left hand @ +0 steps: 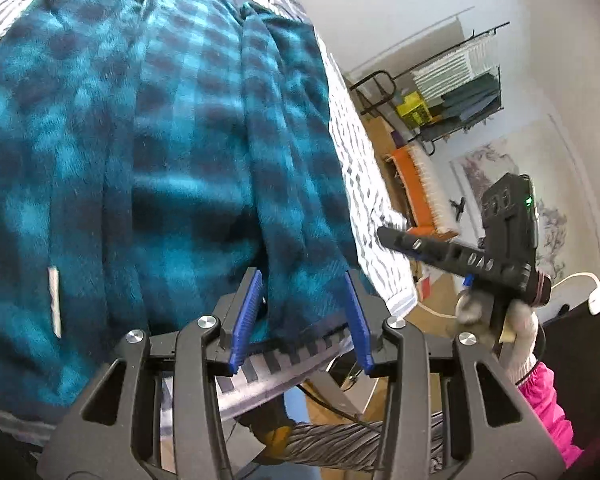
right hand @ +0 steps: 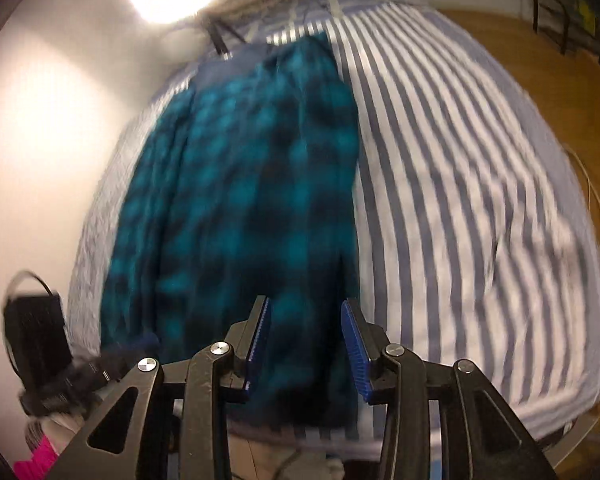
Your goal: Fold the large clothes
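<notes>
— At the bottom of the left wrist view, the left gripper (left hand: 304, 320) stands spread, its blue pads either side of the near hem of the teal plaid garment (left hand: 140, 140), not clamped.

— And the other?

— Right gripper (right hand: 306, 344) likewise parted over the garment's lower end (right hand: 240, 200), which lies lengthwise on the striped bedsheet (right hand: 460, 200).

— So which step?

— Probably taking hold of the hem; next, both must close on it and carry it toward the frame's top.

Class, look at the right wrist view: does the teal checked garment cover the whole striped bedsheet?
No. The teal checked garment lies only along the left part of the bed, leaving a wide stretch of striped bedsheet bare on its right.
</notes>
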The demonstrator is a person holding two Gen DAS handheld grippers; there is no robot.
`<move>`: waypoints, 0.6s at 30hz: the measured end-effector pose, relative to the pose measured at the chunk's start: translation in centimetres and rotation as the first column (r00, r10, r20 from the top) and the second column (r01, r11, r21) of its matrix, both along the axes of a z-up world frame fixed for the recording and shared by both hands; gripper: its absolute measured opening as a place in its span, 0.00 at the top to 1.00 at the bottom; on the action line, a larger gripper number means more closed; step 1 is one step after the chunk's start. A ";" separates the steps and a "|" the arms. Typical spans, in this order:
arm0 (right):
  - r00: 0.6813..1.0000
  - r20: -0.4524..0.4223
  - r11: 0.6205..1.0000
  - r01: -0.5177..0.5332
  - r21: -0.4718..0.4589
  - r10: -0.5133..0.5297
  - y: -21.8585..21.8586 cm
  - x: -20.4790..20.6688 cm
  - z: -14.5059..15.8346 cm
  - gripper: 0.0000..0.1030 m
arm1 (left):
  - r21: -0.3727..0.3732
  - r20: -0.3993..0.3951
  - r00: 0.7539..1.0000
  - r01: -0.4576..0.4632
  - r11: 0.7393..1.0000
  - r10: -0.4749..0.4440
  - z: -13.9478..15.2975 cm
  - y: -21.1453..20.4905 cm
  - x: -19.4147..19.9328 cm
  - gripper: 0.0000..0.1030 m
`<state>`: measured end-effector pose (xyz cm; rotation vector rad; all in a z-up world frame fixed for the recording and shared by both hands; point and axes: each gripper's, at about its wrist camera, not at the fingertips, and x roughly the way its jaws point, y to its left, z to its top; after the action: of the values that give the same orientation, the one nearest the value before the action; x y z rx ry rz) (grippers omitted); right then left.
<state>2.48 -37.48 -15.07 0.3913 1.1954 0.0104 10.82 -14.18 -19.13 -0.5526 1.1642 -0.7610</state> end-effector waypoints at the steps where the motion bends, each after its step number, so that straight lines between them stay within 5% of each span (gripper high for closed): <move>1: 0.999 -0.032 1.000 -0.012 0.000 0.012 0.4 -0.4 -0.9 0.63 | 0.004 0.007 1.000 0.000 1.000 0.000 0.0 -0.1 -0.4 0.60; 7: 0.995 -0.099 0.998 0.006 0.062 0.000 0.7 -0.7 -4.4 0.65 | 0.119 0.121 0.991 0.046 0.992 -0.060 0.6 -2.7 -2.9 0.60; 10: 0.993 -0.115 0.998 0.004 0.061 0.003 0.9 -0.8 -5.5 0.96 | 0.186 0.100 0.988 0.096 0.978 -0.117 -1.5 -4.4 -3.2 0.60; 13: 0.997 -0.076 1.000 0.007 0.008 -0.006 0.7 -1.8 -4.1 0.98 | 0.201 0.093 0.988 0.103 0.974 -0.124 -3.1 -4.8 -3.4 0.60; 18: 0.995 -0.094 0.998 -0.030 -0.052 0.025 0.8 -2.5 -5.5 0.97 | 0.233 0.092 0.980 0.151 0.961 -0.177 -1.7 -5.0 -3.4 0.60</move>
<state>-0.03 -36.71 -20.53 0.3314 1.2909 -0.0159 7.39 -19.14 -20.82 -0.2225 1.1827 -0.7786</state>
